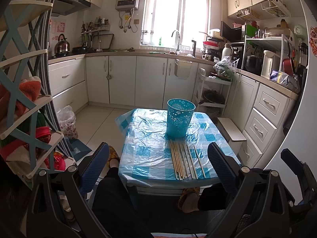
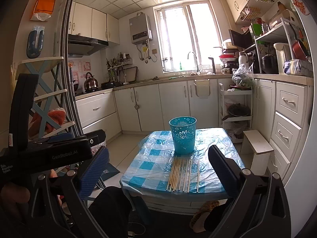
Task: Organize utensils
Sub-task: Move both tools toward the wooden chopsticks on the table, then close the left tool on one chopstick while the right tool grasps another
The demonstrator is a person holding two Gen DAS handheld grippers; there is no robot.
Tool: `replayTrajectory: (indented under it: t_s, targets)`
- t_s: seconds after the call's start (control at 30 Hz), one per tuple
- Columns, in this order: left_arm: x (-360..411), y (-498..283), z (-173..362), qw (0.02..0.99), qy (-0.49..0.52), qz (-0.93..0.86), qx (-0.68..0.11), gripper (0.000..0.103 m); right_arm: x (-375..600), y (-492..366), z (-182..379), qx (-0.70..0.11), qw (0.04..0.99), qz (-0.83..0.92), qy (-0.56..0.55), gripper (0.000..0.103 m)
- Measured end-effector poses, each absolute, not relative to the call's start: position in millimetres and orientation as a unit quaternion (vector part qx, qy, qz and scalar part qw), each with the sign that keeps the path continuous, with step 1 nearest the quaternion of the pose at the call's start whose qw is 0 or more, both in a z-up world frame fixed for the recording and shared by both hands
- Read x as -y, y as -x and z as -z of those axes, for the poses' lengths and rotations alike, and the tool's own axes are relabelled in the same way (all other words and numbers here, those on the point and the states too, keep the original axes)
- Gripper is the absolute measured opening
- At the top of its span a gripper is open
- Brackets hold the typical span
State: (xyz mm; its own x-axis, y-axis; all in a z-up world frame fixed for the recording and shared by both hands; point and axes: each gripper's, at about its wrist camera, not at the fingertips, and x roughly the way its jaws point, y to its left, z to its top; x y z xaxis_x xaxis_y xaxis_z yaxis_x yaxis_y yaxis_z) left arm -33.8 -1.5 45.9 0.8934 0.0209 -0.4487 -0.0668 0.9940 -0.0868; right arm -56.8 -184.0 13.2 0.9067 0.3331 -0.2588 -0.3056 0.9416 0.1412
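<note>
Several pale wooden chopsticks lie side by side near the front edge of a small table covered in a blue-checked cloth under clear plastic. Just behind them stands an upright teal perforated holder. My left gripper is open, held back from the table above the person's lap, nothing between its blue pads. My right gripper is also open and empty, a similar distance short of the table. The left gripper's body shows at the left of the right wrist view.
The person's dark-trousered legs and slippered feet sit under the table's near edge. A shelf rack with cloths stands left, a white stool and drawers right. Kitchen counters run along the back.
</note>
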Motion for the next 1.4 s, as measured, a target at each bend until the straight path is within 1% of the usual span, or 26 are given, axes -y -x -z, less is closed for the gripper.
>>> replayTrajectory:
  t_s: [0.23,0.7,0.9,1.17,1.2,1.23,1.27,1.33,1.37,1.4]
  targets:
    - [2.8,36.2,-47.8,0.973,0.048,-0.023,-0.224,0.095,182.5,58.3,-14.8,-0.136,0.976,-0.165,-0.046,0.096]
    - [3.8,20.1,-38.6,0.969,0.048,-0.018,-0.242,0.095,183.4,44.9,-8.0,-0.149,0.973,-0.171,-0.046,0.096]
    - [0.8,-13.4,-20.6,0.961,0.055,-0.018,-0.271,0.095,186.1,16.2,6.1,-0.181,0.967,-0.168,-0.052,0.096]
    - [-13.1,-93.1,32.2,0.937,0.083,-0.022,-0.339,0.095,194.4,-73.0,57.4,-0.267,0.951,-0.149,-0.047,0.096]
    - [-14.3,-104.1,39.9,0.934,0.085,-0.023,-0.347,0.095,195.2,-87.7,66.3,-0.281,0.947,-0.147,-0.043,0.093]
    - [-15.0,-117.3,49.5,0.929,0.087,-0.021,-0.359,0.095,195.5,-98.6,74.0,-0.292,0.944,-0.148,-0.040,0.084]
    - [-14.3,-126.3,56.7,0.926,0.089,-0.020,-0.367,0.095,195.4,-112.5,82.8,-0.306,0.939,-0.150,-0.037,0.080]
    - [-15.2,-145.9,73.1,0.919,0.094,-0.022,-0.383,0.095,194.5,-137.3,100.2,-0.335,0.930,-0.151,-0.032,0.068]
    - [-14.0,-156.8,83.0,0.915,0.094,-0.023,-0.393,0.095,193.0,-149.2,109.3,-0.350,0.923,-0.154,-0.031,0.063]
    - [-14.2,-167.0,91.4,0.911,0.094,-0.024,-0.401,0.095,191.3,-160.0,117.8,-0.363,0.918,-0.157,-0.031,0.056]
